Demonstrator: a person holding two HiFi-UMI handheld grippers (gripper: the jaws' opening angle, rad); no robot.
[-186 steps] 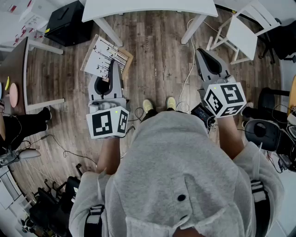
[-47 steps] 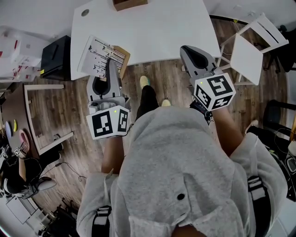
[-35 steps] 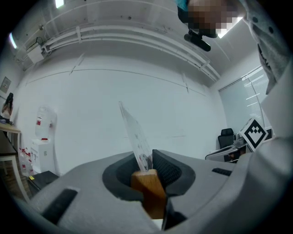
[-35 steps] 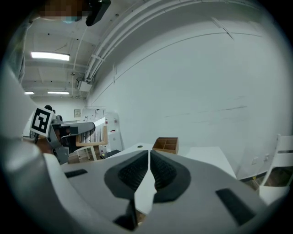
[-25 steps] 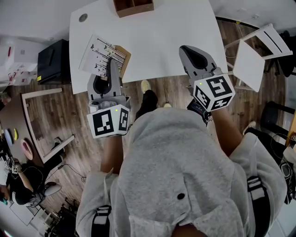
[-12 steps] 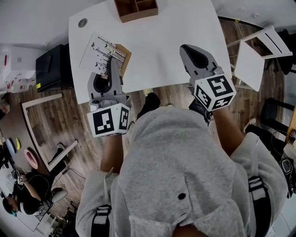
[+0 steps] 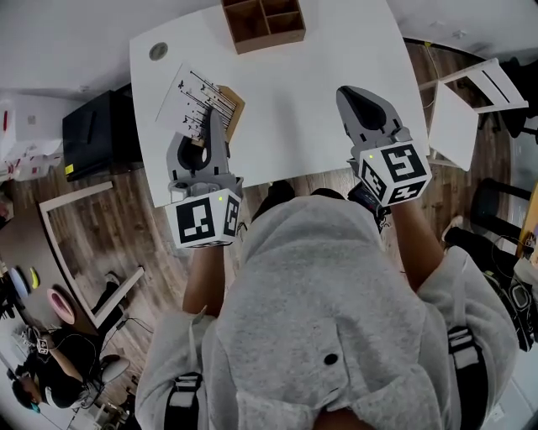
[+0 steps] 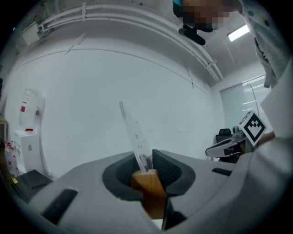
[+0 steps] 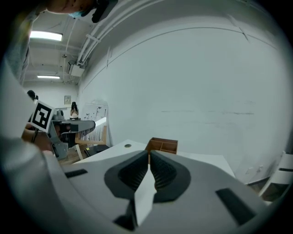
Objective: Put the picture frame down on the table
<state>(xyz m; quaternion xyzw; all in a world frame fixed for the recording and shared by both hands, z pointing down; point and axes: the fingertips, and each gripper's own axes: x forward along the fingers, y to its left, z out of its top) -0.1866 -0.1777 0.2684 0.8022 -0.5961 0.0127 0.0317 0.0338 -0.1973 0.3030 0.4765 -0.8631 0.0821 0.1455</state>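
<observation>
White table (image 7: 311, 92), brown wooden box (image 7: 271, 42), picture frame (image 7: 200, 99) white with black lines, grey hoodie (image 7: 328, 294)

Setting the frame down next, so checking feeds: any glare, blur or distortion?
Head view: sharp, evenly lit, fisheye bows the table edges. Left gripper view: dark corners, a ceiling light glares upper right, picture frame in the jaws slightly soft. Right gripper view: vignetted, wooden box clear.

The white tabletop (image 7: 294, 92) lies under and ahead of both jaws. A wooden box (image 7: 263, 21) sits far ahead, between them. A round spot (image 7: 158, 52), perhaps a cable hole, lies ahead-left of the left jaws.
</observation>
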